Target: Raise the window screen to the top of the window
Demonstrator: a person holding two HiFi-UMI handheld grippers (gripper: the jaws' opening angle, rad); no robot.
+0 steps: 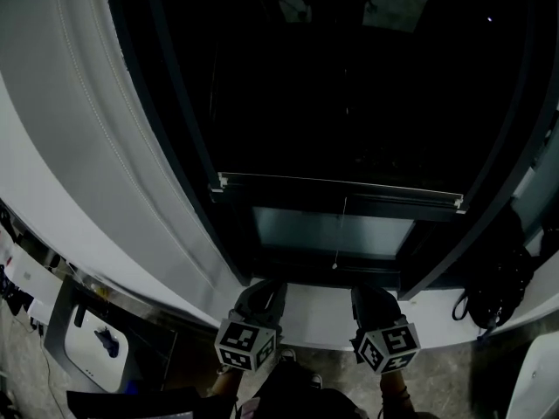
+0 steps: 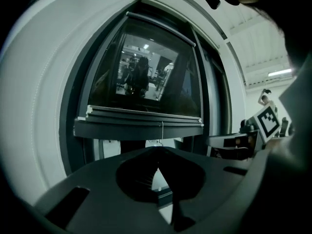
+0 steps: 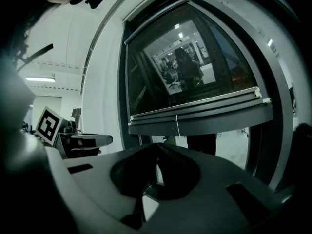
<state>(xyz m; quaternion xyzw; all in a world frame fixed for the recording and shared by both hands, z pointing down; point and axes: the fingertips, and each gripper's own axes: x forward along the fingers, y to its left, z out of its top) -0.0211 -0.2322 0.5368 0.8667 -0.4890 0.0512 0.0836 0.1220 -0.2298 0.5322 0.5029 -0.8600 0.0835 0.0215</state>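
- Jaws of left gripper (image 2: 157,151) and right gripper (image 3: 156,150) meet at tips, holding nothing.
- Window screen (image 1: 336,186) bar at centre; mesh above lost in darkness.

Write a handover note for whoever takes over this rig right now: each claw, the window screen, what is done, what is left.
Left claw: shut, empty, held low over the white window sill.
Right claw: shut, empty, level with the left one.
Dark window screen's grey bottom bar: low in the frame, with a gap under it. A thin white pull cord hangs from its middle, ungripped.
Done: nothing evident; the screen is not at the top.
Left: take the bar or cord and raise the screen to the top.
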